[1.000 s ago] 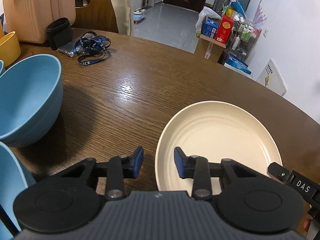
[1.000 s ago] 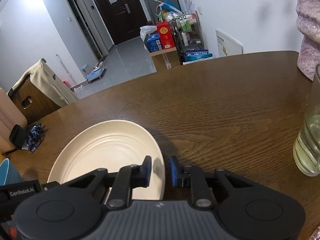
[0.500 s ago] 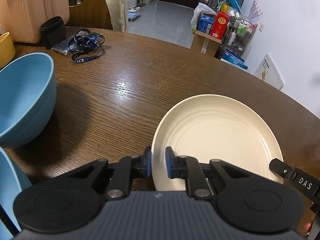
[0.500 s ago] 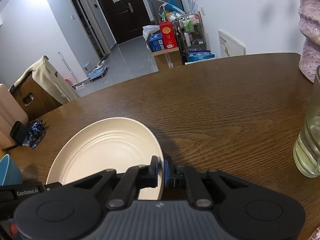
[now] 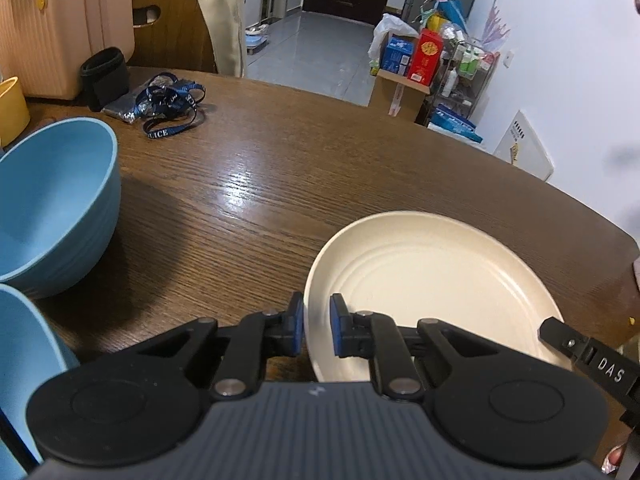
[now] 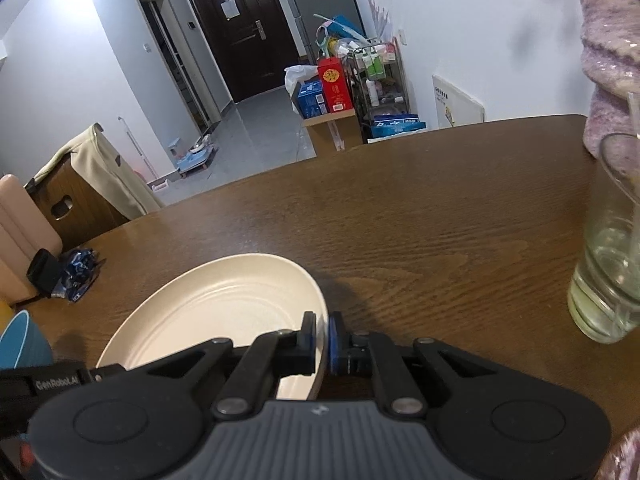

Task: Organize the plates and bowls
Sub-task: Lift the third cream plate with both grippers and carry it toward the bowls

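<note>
The left gripper point(image 5: 317, 330) is closed nearly all the way, its blue pads clamped on the near left rim of the cream plate point(image 5: 432, 276). The right gripper point(image 6: 323, 338) is pinched as tight as it goes on the plate's near right rim, one pad inside the rim and one outside. The plate point(image 6: 224, 304) is thus gripped on both sides, near the front of the brown wooden table point(image 5: 280, 184); whether it rests on the table or is just clear of it I cannot tell.

To the left stands a blue bowl point(image 5: 52, 208), with another blue bowl point(image 5: 24, 364) nearer at the left edge. A drinking glass point(image 6: 608, 260) stands at the right.

White letters on the right gripper's side bar read "DAS" point(image 5: 610, 370); the left gripper's bar reads "GenRobot.AI" point(image 6: 56, 383). A blue lanyard point(image 5: 172, 104) at the far left shows the letters "LICE".
</note>
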Motion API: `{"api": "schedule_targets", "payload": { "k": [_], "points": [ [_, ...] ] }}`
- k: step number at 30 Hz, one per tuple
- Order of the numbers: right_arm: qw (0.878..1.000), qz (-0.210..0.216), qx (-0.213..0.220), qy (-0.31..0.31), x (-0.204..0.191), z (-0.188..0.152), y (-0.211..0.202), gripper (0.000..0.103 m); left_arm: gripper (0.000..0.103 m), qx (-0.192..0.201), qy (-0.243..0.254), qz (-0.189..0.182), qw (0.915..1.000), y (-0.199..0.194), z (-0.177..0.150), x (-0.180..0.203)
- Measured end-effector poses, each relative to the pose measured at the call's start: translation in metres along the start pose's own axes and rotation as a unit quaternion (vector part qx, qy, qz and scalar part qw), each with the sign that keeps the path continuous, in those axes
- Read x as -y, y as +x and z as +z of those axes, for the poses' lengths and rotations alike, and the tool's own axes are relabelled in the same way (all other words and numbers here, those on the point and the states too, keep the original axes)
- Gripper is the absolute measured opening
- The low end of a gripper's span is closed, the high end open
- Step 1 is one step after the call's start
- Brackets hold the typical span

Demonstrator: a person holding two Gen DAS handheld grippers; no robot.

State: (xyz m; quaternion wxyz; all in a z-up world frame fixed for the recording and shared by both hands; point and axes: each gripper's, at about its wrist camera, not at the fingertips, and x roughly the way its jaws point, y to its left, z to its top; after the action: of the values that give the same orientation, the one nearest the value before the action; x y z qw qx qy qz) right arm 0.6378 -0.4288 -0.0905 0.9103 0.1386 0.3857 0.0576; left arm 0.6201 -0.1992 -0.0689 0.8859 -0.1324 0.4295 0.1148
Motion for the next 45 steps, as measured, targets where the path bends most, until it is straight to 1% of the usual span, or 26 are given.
{"api": "schedule_targets", "payload": {
  "k": [6,12,22,34,45],
  "points": [
    [1.000,-0.001,0.019,0.000,-0.003,-0.014,-0.023,0.006,0.014,0.023,0.014,-0.007,0.9996,-0.022,-0.009,-0.005],
    [0.999,0.000,0.036,0.006,-0.008,-0.026,-0.044,0.007,0.014,0.030,0.016,-0.020,0.9992,-0.039,-0.017,-0.014],
    [0.998,-0.008,0.061,0.012,-0.018,-0.051,-0.087,0.007,0.014,0.056,0.026,-0.039,0.9973,-0.082,-0.031,-0.028],
    [0.997,-0.005,0.079,0.017,-0.040,-0.081,-0.145,0.007,0.014,0.079,0.041,-0.041,0.9952,-0.141,-0.050,-0.054],
    [0.995,0.002,0.102,0.006,-0.071,-0.103,-0.206,0.007,0.014,0.099,0.042,-0.043,0.9933,-0.202,-0.072,-0.088]
  ]
}}
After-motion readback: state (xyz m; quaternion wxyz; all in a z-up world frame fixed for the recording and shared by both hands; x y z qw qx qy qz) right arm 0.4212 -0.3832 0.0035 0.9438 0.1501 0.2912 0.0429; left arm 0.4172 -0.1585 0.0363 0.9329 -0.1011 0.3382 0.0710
